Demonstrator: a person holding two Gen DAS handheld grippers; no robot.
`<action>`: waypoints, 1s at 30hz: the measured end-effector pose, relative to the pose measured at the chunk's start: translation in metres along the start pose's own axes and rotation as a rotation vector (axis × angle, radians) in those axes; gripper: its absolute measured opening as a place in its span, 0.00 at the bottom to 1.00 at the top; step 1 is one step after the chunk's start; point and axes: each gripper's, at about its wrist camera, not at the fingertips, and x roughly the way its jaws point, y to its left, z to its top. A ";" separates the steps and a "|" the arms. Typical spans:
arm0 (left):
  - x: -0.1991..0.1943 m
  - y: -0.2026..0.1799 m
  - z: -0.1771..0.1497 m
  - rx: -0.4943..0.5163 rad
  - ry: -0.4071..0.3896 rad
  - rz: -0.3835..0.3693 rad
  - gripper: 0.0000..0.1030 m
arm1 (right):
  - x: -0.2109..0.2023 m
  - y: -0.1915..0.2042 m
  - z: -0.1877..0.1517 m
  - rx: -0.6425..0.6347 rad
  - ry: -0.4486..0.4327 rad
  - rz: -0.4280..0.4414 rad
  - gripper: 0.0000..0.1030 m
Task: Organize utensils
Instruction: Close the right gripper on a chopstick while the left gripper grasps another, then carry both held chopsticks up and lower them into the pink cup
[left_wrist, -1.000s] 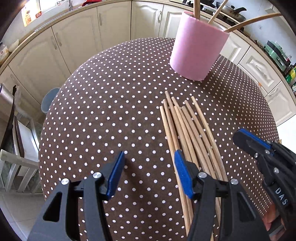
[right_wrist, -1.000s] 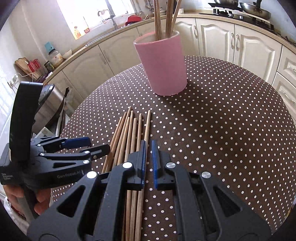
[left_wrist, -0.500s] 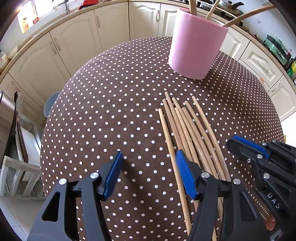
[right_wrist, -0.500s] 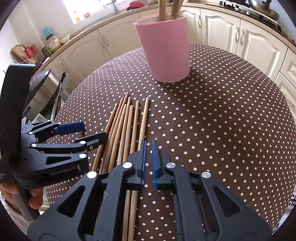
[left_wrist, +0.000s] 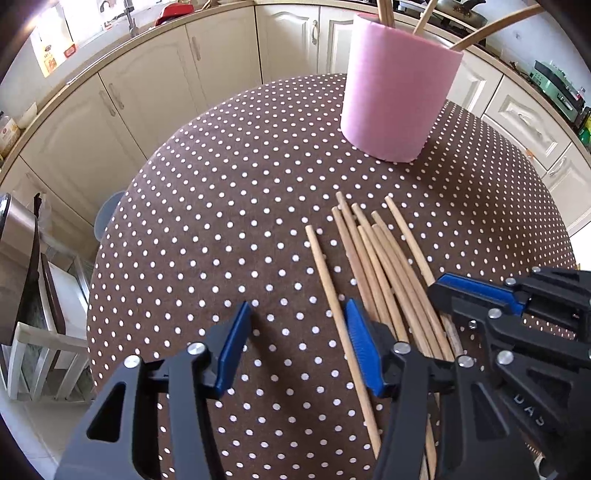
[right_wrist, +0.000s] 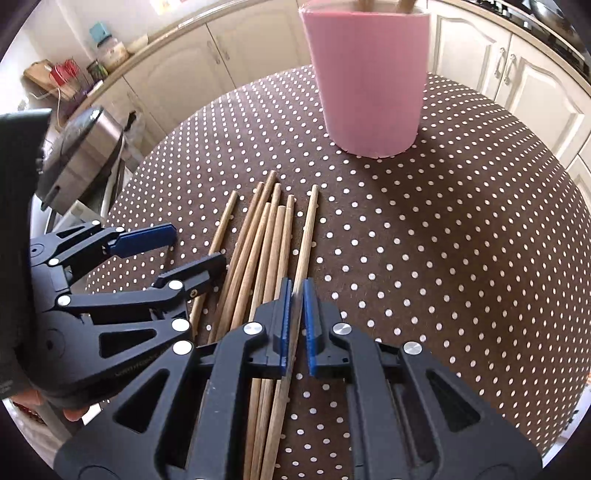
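Several wooden chopsticks lie side by side on the brown dotted tablecloth; they also show in the right wrist view. One chopstick lies apart on their left, between the fingers of my open left gripper. My right gripper is nearly shut around the rightmost chopstick low over the table. A pink holder with chopsticks in it stands at the far side; it also shows in the right wrist view.
The round table's edge drops off at the left toward a chair and a metal bin. Cream kitchen cabinets curve behind the table. The two grippers are close together over the chopsticks.
The leftmost chopstick has slid left, away from the bundle. Both grippers have moved forward toward the holder. The right gripper's narrow gap now holds the rightmost chopstick.
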 end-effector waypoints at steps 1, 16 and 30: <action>-0.001 0.000 0.000 0.004 -0.005 0.001 0.48 | 0.003 0.002 0.004 -0.004 0.011 -0.005 0.09; -0.001 0.004 0.012 -0.036 -0.042 -0.107 0.06 | 0.018 0.020 0.026 -0.024 -0.015 -0.032 0.07; -0.101 0.027 0.033 -0.048 -0.267 -0.185 0.06 | -0.074 0.010 0.021 0.007 -0.325 0.053 0.07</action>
